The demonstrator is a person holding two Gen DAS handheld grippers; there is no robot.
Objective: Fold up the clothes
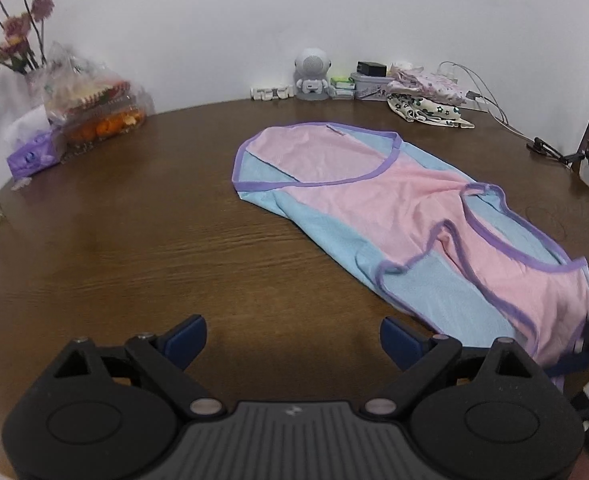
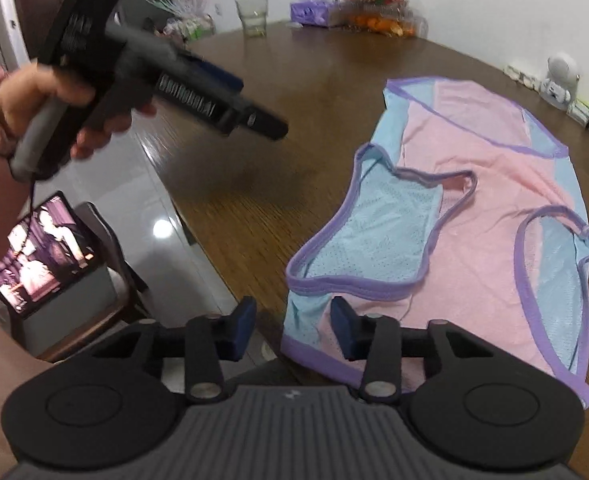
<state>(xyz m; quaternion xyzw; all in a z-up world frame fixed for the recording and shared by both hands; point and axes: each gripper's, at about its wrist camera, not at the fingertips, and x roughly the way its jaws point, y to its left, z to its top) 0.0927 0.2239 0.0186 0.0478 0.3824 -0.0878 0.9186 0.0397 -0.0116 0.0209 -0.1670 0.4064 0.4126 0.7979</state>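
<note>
The pink-and-blue sleeveless top point(image 1: 398, 216) lies spread flat on the desk point(image 1: 142, 240), seemingly not yet folded; left gripper point(image 1: 293, 336) jaws spread wide and empty, right gripper point(image 2: 292, 330) jaws partly apart over its hem, gripping nothing

Pink-and-blue sleeveless top point(image 1: 406, 216) lies flat on brown wooden table point(image 1: 154, 240), front up. Pink centre panel, light blue mesh side panels, purple binding at neckline, armholes & hem. Body mostly smooth w/ a few creases across the middle; armhole edges rumpled & curled. In right wrist view, hem corner point(image 2: 310, 344) sits at table's near edge; neckline end points toward far wall.
</note>
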